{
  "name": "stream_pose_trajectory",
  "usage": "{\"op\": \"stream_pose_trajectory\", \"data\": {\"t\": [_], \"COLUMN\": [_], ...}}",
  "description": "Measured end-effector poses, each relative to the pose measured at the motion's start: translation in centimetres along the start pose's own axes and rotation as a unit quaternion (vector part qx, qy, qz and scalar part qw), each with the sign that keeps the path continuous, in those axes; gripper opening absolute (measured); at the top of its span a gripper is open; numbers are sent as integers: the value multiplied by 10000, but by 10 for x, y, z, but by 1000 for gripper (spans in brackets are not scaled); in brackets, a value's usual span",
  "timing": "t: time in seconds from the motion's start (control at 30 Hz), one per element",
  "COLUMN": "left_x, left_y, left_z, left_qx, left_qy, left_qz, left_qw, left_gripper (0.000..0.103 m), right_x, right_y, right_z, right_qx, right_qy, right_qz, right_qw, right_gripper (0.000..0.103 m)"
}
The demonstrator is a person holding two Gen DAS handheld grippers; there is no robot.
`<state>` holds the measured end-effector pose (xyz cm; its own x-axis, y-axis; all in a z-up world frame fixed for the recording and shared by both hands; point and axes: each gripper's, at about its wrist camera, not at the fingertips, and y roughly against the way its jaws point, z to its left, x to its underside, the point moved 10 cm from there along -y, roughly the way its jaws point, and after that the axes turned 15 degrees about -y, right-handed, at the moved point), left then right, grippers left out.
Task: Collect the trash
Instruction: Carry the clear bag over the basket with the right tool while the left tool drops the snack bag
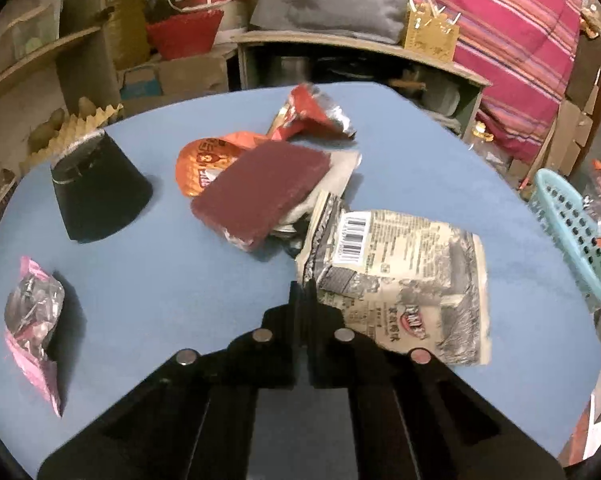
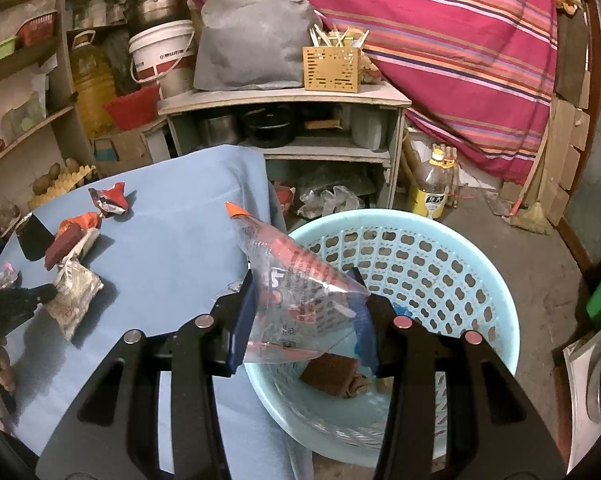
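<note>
I read little here: a barcode with tiny print on the beige wrapper (image 1: 400, 276), its red logo illegible; blurred lettering on the white bucket (image 2: 162, 56); the yellow bottle label (image 2: 432, 200) unreadable.

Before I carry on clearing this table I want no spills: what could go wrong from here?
1. The left claw is shut at just the edge of the beige snack bag; it may slip out when lifted.
2. The clear wrapper in the right claw hangs over the blue basket's rim, partly above the table; released here, it could miss.
</note>
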<state>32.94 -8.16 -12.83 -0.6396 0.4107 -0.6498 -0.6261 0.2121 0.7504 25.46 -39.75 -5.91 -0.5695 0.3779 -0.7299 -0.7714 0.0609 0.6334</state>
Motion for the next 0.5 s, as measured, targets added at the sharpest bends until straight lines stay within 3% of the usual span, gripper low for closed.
{"op": "stream_pose_trajectory", "data": {"t": [0.3, 0.5], "left_x": [-53, -101], "left_y": [68, 112], "left_z": [-38, -79], "left_qx": [-218, 66], "left_qy": [-307, -440], "left_qz": [-991, -1635], "left_qw": [9944, 9855], "left_gripper": [1, 1], "right_x": [-16, -27], "right_y": [16, 26], "right_z": [-31, -59], "right_qx": [-42, 90], "right_qy": [-371, -588], "right_qz": [-212, -385], "right_qw": [9991, 9975], "right_gripper": [45, 45]}}
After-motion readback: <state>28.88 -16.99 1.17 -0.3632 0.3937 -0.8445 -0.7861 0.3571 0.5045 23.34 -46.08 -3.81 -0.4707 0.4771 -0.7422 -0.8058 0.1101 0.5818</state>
